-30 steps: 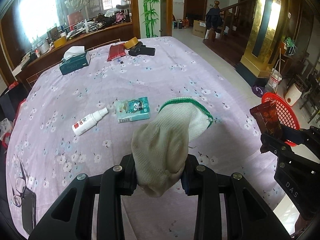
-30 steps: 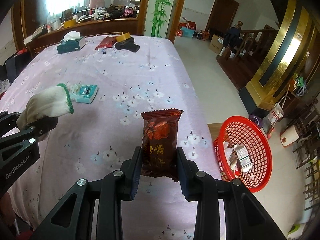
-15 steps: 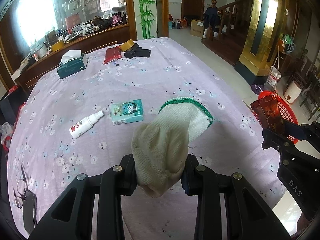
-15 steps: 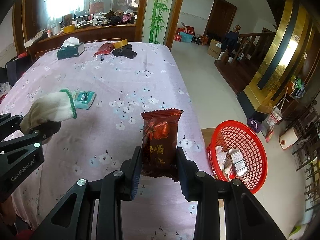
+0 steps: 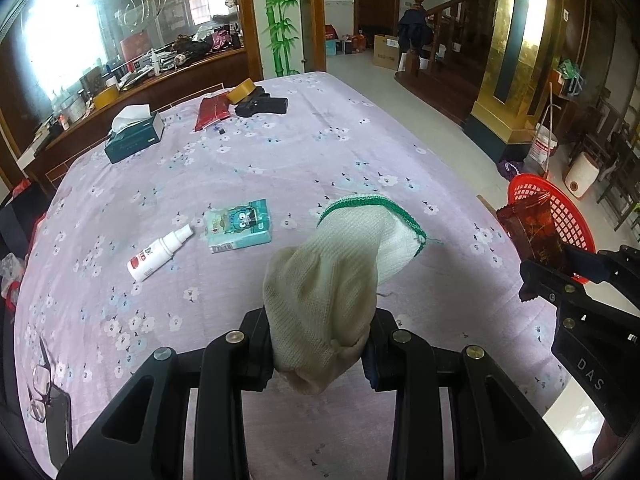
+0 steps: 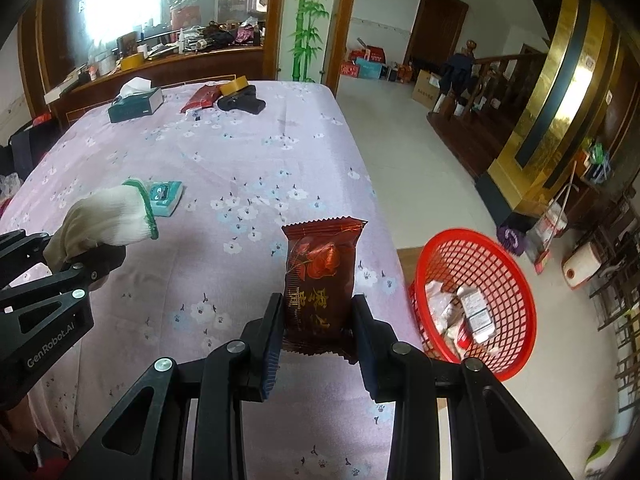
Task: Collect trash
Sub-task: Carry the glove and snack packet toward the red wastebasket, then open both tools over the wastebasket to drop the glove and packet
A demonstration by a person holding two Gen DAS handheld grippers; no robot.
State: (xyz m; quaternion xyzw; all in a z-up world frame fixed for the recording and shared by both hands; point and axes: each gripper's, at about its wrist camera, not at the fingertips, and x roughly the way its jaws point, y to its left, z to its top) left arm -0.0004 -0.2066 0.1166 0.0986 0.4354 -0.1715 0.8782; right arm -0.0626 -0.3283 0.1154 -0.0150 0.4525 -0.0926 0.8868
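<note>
- My left gripper (image 5: 320, 346) is clamped on a cream knitted work glove with a green-trimmed cuff (image 5: 340, 264); the glove stands up between the pads above the table with the lilac flowered cloth (image 5: 240, 160).
- My right gripper (image 6: 316, 332) is clamped on a dark red foil snack wrapper with gold lettering (image 6: 320, 276), held upright over the table's right edge.
- A round red plastic mesh basket (image 6: 516, 280) sits on the floor just beside that edge, lower right of the wrapper, with some packets already inside.
- On the cloth lie a teal tissue pack (image 5: 239, 226) and, just beside it, a white spray bottle (image 5: 160, 254).
- At the far end sits a dark green tissue box (image 5: 134, 136).
</note>
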